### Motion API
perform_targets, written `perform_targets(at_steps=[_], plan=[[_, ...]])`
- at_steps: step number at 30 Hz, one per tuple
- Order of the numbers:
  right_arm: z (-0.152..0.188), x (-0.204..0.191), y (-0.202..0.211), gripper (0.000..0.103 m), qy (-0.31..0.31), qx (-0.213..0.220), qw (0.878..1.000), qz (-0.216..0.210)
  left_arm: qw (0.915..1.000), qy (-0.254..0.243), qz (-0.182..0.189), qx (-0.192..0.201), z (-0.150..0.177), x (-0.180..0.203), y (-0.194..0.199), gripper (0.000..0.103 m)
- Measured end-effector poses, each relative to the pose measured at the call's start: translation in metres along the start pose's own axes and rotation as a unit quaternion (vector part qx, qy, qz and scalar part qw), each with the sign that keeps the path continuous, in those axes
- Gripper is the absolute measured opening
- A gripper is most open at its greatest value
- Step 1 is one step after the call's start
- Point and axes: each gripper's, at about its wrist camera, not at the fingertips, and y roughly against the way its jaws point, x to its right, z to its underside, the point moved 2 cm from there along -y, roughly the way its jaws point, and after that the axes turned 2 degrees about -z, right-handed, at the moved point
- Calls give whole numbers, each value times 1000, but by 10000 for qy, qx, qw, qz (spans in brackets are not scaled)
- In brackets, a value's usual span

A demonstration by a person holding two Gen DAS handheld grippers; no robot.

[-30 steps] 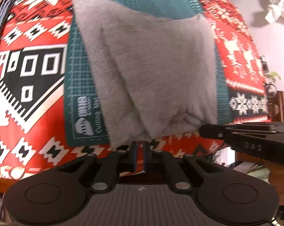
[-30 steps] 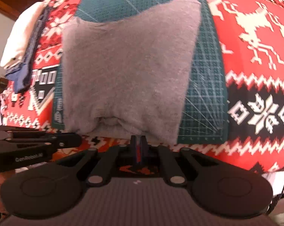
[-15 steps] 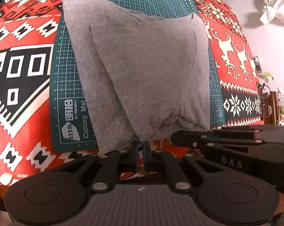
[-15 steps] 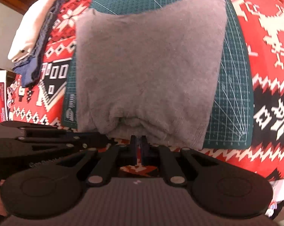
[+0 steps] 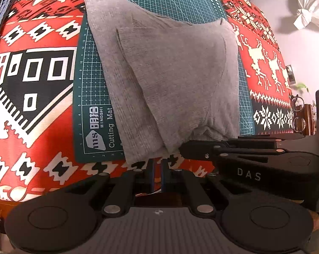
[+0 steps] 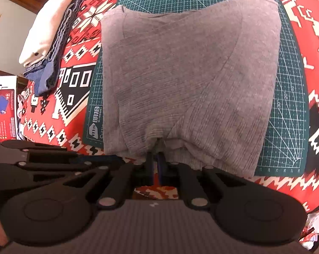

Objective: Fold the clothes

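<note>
A grey knit garment point(image 5: 170, 74), folded to a rough rectangle with its sleeves crossed on top, lies on the green cutting mat point(image 5: 89, 89). Its near hem point(image 6: 180, 158) hangs just past the mat's front edge. My left gripper point(image 5: 157, 163) is shut, with its tips just below the hem's left part. My right gripper point(image 6: 156, 158) is shut too, and its tips touch the bunched middle of the hem. I see no cloth between either pair of fingers. From the left wrist view, the right gripper comes in side-on from the right, close beside the left one.
A red, white and black patterned cloth point(image 5: 32, 84) covers the table under the mat. A stack of folded clothes point(image 6: 47, 42), white over blue, sits at the far left. A printed box point(image 6: 2, 110) stands beyond the left edge. Glasses point(image 5: 298, 114) lie at the right.
Both grippers have moved forward to the garment's near hem and drawn closer together. Their fingers stayed shut. The garment has not moved.
</note>
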Motion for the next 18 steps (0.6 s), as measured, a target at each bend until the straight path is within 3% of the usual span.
perform_targets(at_steps=[6, 13, 18], plan=[[8, 2, -3, 6, -88, -241, 9996, 99, 9999, 46, 115, 109, -4, 0, 8, 4], [1, 11, 21, 6, -219, 109, 9994, 255, 9996, 142, 31, 246, -15, -10, 9, 4], [3, 34, 20, 0, -395, 23, 9982, 457, 9997, 79, -52, 206, -13, -14, 2, 4]])
